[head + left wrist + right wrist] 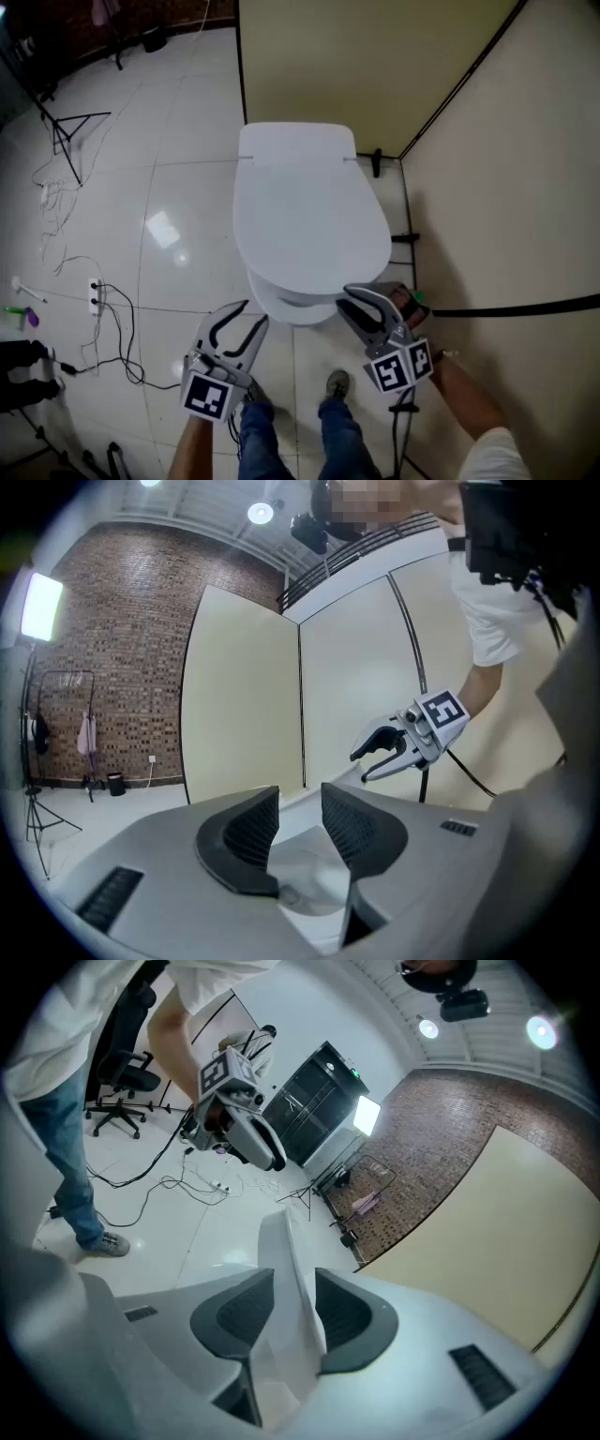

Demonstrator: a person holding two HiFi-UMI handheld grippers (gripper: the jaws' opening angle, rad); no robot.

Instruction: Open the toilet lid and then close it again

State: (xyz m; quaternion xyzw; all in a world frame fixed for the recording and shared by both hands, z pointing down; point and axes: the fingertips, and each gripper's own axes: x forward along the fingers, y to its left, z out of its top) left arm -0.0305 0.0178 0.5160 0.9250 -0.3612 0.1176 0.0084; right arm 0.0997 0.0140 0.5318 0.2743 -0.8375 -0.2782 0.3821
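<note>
The white toilet lid (309, 220) lies low over the bowl (291, 307) in the head view. My right gripper (354, 298) is at the lid's front right edge. In the right gripper view the lid's rim (286, 1260) runs between the jaws, and the right gripper (295, 1307) is shut on it. My left gripper (246, 319) hovers in front of the bowl's left side and touches nothing. In its own view the left gripper (300, 822) has its jaws nearly together with nothing between them, and the right gripper (375, 754) shows beyond.
Beige partition walls (375, 56) stand behind and to the right of the toilet. Cables and a power strip (94, 295) lie on the white tiled floor at left, near a tripod (66, 131). The person's shoes (337, 382) are just in front of the bowl.
</note>
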